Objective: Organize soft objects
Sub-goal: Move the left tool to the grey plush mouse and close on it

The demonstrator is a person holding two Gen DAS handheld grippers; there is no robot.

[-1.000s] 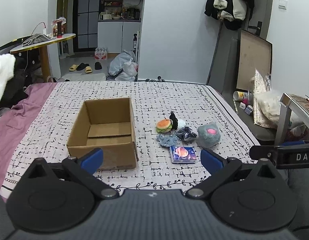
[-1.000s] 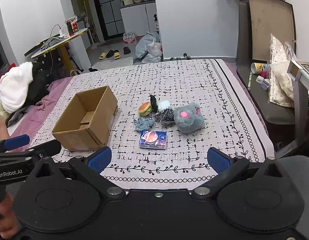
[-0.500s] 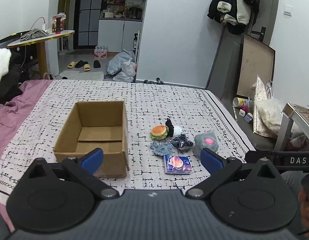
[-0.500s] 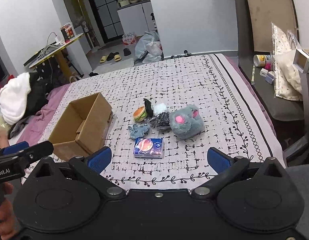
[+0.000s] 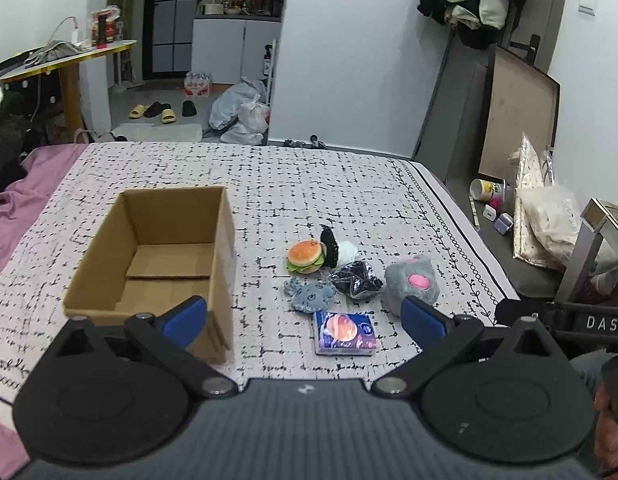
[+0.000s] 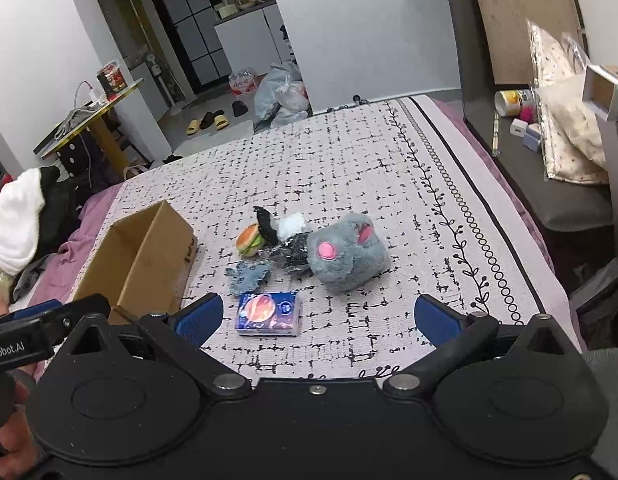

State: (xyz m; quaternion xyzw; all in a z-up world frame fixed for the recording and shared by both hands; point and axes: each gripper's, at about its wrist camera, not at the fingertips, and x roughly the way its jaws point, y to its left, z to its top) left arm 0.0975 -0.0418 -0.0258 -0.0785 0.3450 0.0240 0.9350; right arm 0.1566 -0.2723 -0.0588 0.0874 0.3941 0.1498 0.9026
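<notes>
Bare bedspread (image 5: 317, 184) fills the frame's upper middle, giving open passage. The cardboard box (image 5: 157, 264) blocks the left, open-topped. The cluster of soft things (image 5: 341, 276) crowds centre-right, a bare strip between them.

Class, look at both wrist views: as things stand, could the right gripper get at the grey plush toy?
Probably yes. The right gripper is open and empty, and the grey plush toy lies ahead on the bedspread, nothing lying between them. The dark packet touches only its left side.
</notes>
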